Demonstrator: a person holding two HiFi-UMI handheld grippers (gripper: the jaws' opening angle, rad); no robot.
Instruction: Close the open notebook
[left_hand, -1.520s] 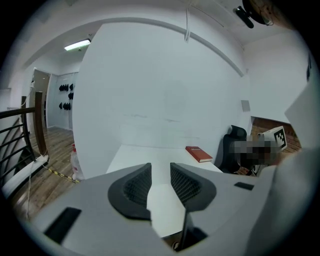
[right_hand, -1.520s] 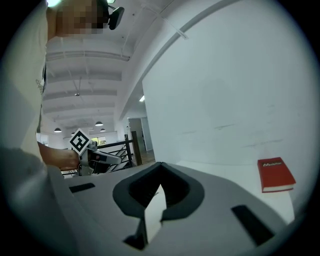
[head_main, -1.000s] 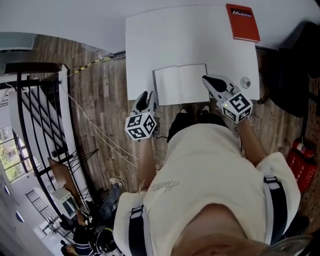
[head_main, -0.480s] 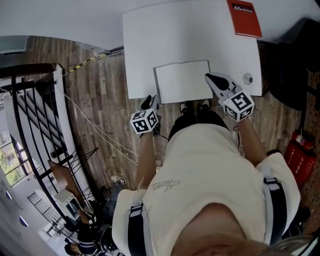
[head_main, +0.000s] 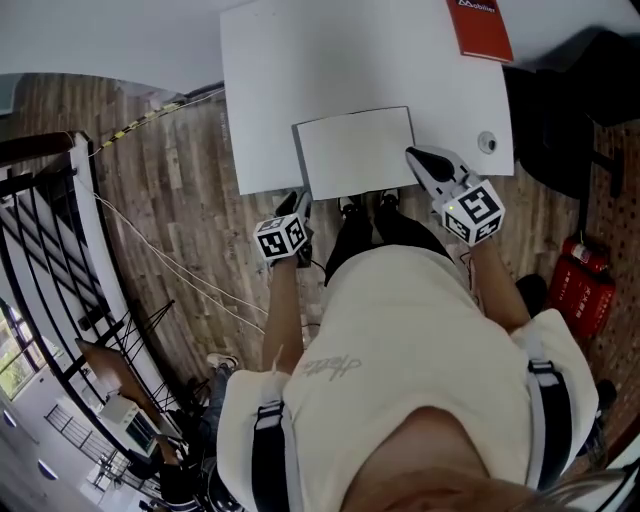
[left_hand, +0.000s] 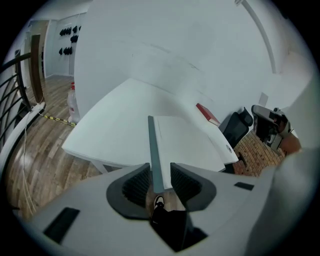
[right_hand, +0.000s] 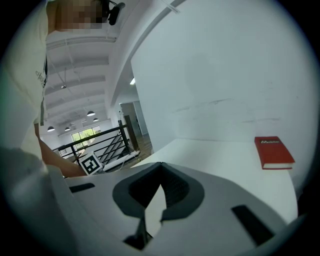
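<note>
White bench (head_main: 290, 90) carries the notebook (head_main: 355, 152), which lies flat at the near edge in front of the person, a plain pale face upward and a grey strip along its left side; its near edge reaches just past the bench edge. The left gripper (head_main: 298, 202) sits at the notebook's near left corner. In the left gripper view its fingers (left_hand: 134, 184) stand a little apart, with the grey strip running between them. A thin slice of white page shows against the right finger, so they do not look clamped on it. The right gripper (head_main: 414, 157) points at the notebook's right edge. In the right gripper view its fingers (right_hand: 176, 189) meet at the tips, with only a white sliver of surface showing below the meeting point. A red book (head_main: 478, 28) lies at the far right corner of the bench, well apart from the notebook. Wooden floor (head_main: 180, 200) lies below.
</note>
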